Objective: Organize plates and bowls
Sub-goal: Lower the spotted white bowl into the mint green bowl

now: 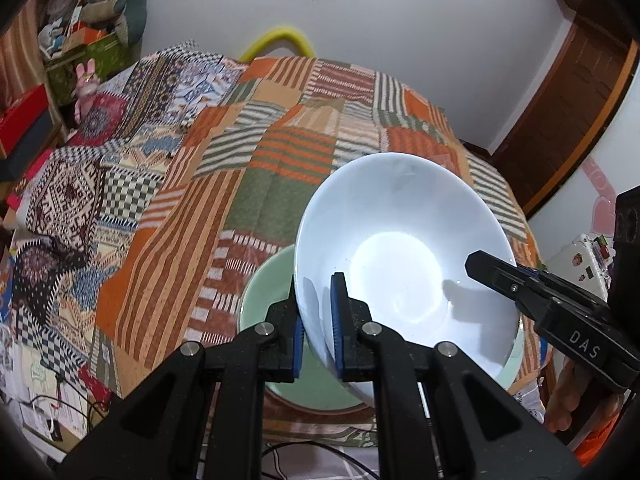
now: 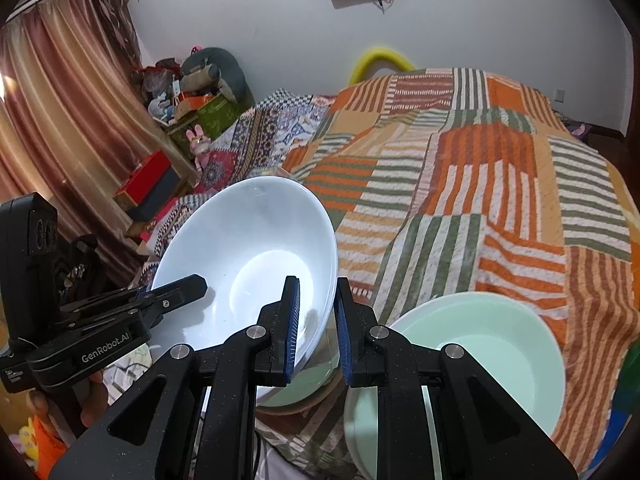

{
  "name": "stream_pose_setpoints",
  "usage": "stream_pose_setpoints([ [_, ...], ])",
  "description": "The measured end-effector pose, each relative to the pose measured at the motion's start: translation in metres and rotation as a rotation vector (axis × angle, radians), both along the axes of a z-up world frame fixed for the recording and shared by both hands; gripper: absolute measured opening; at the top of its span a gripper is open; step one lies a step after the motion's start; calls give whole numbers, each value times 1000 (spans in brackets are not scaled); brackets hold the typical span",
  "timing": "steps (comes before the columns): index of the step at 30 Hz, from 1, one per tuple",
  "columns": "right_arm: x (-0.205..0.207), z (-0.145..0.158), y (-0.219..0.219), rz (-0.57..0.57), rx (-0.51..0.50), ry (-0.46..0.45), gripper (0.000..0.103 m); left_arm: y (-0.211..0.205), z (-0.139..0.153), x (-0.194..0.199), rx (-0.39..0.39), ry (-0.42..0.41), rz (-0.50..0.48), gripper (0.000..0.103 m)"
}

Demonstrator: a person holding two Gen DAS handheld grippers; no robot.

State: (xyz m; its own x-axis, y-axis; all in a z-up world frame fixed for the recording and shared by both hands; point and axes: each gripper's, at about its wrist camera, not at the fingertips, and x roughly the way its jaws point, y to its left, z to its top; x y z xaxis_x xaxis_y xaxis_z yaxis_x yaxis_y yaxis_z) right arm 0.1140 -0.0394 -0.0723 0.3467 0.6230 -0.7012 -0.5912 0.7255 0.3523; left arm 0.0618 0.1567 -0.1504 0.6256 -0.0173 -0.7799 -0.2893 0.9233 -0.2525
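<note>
Both grippers pinch the rim of the white bowl from opposite sides: the left gripper has its fingers clamped narrow on the near-left wall, one pad inside and one outside, and the right gripper grips the opposite rim in the same way. The white bowl hangs tilted, directly above a pale green dish that lies on the bed, with what looks like a brownish plate under that dish. The main risk, as I judge it, is the glazed rim slipping out of one thin pinch; the bowl would then swing on the other grip and knock against the green dish below. Uneven lowering by the two hands could also twist the rim between the pads, or set the bowl down off centre so that it rocks instead of nesting. A second pale green bowl sits on the bed just beside the white bowl, close enough for the right gripper to clip it. The bed under the white bowl is soft, covered in an orange, green and white striped patchwork quilt, so stacks may sit unsteady. Beyond the white bowl are a white wall, a curtain and cluttered shelves.
</note>
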Motion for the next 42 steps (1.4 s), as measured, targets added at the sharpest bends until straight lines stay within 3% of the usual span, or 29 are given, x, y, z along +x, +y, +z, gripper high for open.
stream_pose_setpoints([
  [6, -3, -17, 9, 17, -34, 38, 16, 2, -24, -5, 19, 46, 27, 10],
  [20, -10, -43, 27, 54, -87, 93, 16, 17, -57, -11, -21, 105, 63, 10],
  [26, -9, -49, 29, 55, -94, 109, 16, 19, -63, -8, -32, 115, 66, 10],
  [40, -3, -55, 27, 67, -90, 120, 18, 8, -63, 1, 85, 133, 76, 11],
  [42, -2, -56, 26, 59, -104, 114, 19, 11, -60, 1, 72, 126, 78, 10],
])
